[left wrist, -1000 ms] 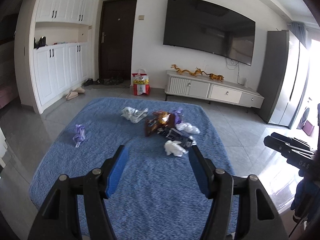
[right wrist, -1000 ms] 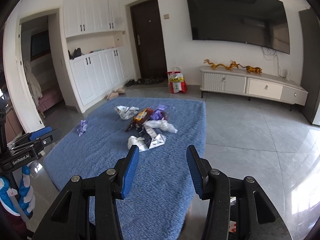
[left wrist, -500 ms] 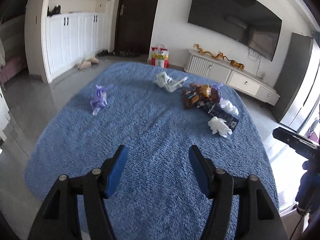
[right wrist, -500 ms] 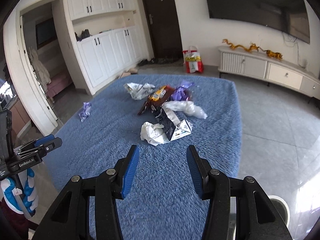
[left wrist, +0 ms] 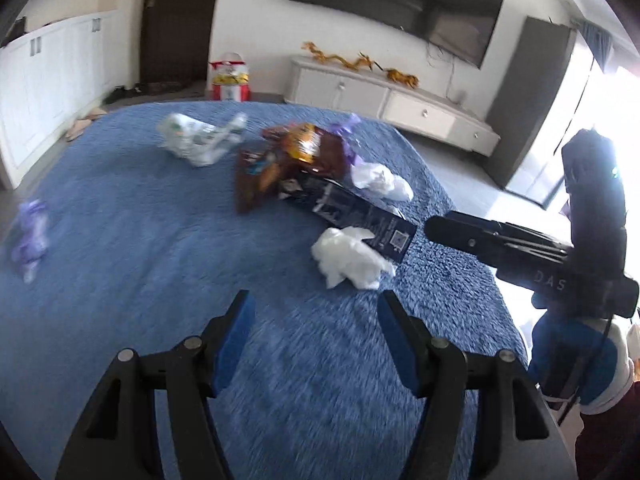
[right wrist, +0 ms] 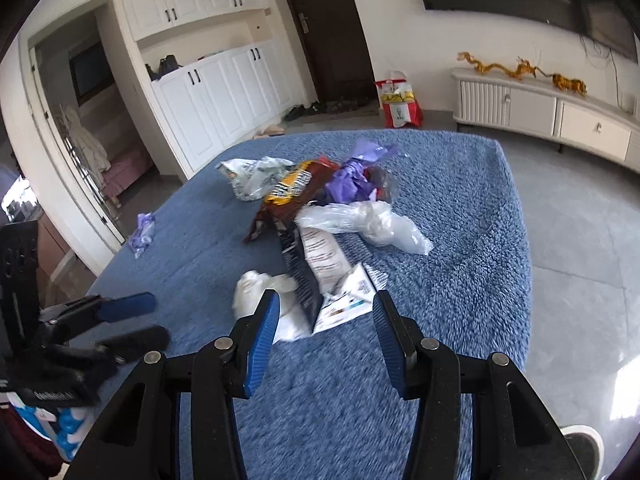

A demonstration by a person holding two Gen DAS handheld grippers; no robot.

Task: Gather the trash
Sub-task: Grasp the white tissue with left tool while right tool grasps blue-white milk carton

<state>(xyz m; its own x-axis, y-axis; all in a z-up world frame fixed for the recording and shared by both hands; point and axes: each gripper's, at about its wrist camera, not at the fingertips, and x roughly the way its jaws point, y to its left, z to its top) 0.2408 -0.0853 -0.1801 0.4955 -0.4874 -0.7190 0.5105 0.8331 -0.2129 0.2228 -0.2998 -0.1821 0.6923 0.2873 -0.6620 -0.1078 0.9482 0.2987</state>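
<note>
A pile of trash lies on a blue rug [left wrist: 160,240]: a crumpled white tissue [left wrist: 348,258], a dark flat package [left wrist: 352,212], a brown snack bag [left wrist: 292,160], a white printed bag [left wrist: 196,140] and a purple wrapper [left wrist: 30,232] apart at the left. My left gripper [left wrist: 314,308] is open and empty, just short of the tissue. My right gripper [right wrist: 324,308] is open and empty, its tips over the tissue [right wrist: 260,296] and the dark package [right wrist: 304,280]. A clear plastic bag [right wrist: 368,224] and purple wrapper [right wrist: 356,176] lie beyond.
A white TV cabinet [left wrist: 392,100] stands against the far wall, a red-and-white bag [left wrist: 229,80] by the dark door. White cupboards [right wrist: 224,92] line the left wall. Grey tile floor [right wrist: 580,240] borders the rug. The other gripper shows at each view's edge [left wrist: 520,256].
Both grippers have moved forward and lower toward the trash pile, which is now much nearer. Both stay open. The trash has not moved.
</note>
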